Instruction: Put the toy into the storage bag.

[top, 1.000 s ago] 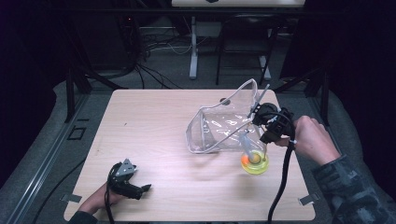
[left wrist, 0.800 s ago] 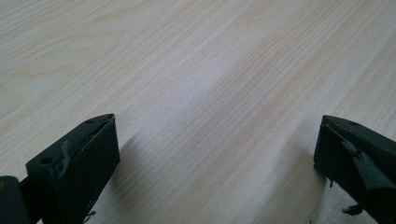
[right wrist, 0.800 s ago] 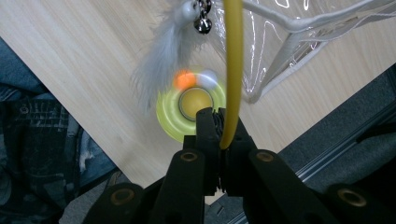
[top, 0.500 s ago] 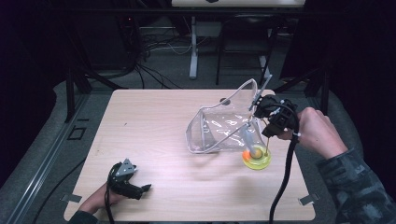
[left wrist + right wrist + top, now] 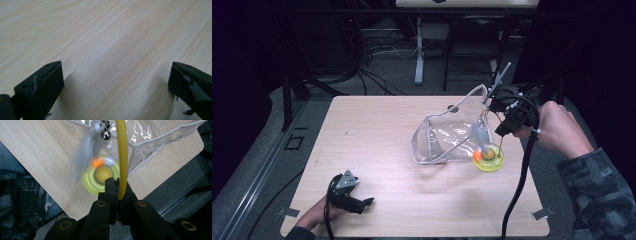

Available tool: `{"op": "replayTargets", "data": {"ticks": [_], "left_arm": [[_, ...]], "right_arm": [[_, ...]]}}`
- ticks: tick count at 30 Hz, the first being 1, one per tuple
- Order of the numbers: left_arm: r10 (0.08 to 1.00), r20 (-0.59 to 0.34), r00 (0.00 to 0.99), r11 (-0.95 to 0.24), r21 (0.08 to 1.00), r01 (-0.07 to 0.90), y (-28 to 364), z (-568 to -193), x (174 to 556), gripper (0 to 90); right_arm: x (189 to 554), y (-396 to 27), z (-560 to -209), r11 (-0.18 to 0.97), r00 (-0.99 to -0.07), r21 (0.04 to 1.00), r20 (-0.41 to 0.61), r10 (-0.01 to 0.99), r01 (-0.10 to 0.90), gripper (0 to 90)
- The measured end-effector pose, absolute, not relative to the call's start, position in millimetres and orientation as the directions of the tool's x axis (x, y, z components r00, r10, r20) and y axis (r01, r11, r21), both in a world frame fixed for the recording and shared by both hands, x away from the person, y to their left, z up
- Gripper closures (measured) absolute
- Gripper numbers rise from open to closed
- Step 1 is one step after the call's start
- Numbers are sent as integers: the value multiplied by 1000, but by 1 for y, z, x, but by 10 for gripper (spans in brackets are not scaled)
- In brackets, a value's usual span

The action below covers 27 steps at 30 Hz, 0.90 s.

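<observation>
Toy, wand type: yellow rod [image 5: 122, 157] clamped between the right fingers [image 5: 111, 187], clenched tight on its near end; grey feather [image 5: 82, 157] and small bell [image 5: 106, 131] dangling ahead of the fingertips, to their left in the right gripper view. Round yellow base [image 5: 492, 164] with orange ball [image 5: 96, 163] directly beyond the fingertips, below them in the high view. Clear plastic pouch [image 5: 447, 137] just past the rod, open mouth turned toward the right fingers, resting on the surface [image 5: 377, 140]. Change since a second ago: right fingers raised, grip unaltered; base carried up and slightly away from its former spot, now sitting higher in the high view and closer to the pouch's mouth; apparently off the surface, though contact hard to rule out. Meaning for the work: toy lifted and under control, likely poised for loading into the pouch, not yet inside. Left fingers [image 5: 47, 82] released, spread wide, nothing between them, parked low over bare surface, well apart from toy and pouch, position unchanged.
</observation>
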<state>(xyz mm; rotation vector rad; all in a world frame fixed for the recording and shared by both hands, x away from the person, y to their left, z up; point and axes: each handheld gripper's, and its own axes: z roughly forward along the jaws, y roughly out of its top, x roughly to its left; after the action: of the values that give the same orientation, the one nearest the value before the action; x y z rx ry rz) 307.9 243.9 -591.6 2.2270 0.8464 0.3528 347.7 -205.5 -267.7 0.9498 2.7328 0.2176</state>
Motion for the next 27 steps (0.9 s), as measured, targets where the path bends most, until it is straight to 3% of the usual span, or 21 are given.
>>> {"op": "replayTargets", "data": {"ticks": [27], "left_arm": [[665,0,747,-527,709,469,244,-592,308,2]], "right_arm": [[350,-209,-243,775,-757,235,-181,627,586,879]]}}
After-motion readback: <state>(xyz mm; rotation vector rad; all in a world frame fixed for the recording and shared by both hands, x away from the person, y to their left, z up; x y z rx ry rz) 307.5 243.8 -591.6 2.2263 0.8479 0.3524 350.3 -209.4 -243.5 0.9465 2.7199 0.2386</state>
